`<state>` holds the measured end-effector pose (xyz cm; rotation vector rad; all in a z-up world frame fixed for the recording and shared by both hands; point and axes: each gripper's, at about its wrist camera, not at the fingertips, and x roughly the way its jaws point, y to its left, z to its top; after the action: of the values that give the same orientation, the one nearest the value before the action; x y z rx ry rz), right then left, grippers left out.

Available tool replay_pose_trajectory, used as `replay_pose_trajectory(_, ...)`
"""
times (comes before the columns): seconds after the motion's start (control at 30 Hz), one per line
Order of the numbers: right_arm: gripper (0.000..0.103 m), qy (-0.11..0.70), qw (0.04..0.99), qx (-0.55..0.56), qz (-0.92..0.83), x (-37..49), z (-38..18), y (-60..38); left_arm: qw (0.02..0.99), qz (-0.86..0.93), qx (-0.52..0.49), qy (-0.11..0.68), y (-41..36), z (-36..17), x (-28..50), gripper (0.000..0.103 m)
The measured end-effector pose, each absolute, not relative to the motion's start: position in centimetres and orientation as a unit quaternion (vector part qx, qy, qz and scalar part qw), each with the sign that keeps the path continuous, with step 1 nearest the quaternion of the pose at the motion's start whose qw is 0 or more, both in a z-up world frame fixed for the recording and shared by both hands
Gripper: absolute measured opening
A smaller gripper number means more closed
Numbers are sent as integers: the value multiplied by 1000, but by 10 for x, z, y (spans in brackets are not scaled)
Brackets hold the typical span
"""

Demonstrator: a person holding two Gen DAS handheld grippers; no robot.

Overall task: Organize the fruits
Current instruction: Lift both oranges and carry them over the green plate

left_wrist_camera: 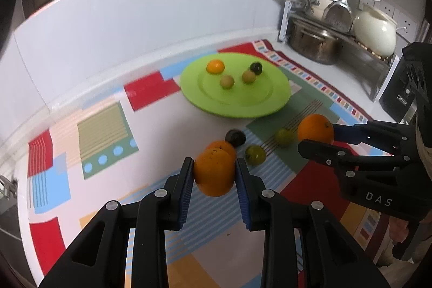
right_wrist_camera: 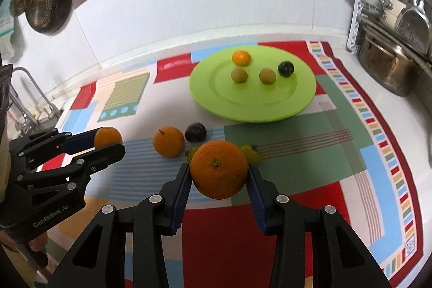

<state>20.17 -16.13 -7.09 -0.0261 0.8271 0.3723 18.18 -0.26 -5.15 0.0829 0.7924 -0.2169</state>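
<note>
The left tongs (left_wrist_camera: 214,174) pinch a small orange (left_wrist_camera: 214,172), and the right tongs (right_wrist_camera: 218,174) pinch a larger orange (right_wrist_camera: 219,169); both fruits hang above the patterned cloth (right_wrist_camera: 310,147) on the bench, nearer the camera than the green plate (right_wrist_camera: 252,109). That plate carries four small fruits.

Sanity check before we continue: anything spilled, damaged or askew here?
Nothing stands out. Each gripper holds an orange cleanly; the green plate sits flat, and the loose fruit lies intact on the cloth.
</note>
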Motion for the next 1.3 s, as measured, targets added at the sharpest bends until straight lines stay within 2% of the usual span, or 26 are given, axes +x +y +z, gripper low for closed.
replay_pose_trajectory(0.53, 42, 339, 923, 1, 185, 204, -26, -171, 939, -118, 55, 319, -17, -5, 192, 31)
replay_pose_trajectory(1.3, 42, 293, 940, -9, 175, 259, 13, -172, 947, -129, 63, 288, -31, 27, 259, 31)
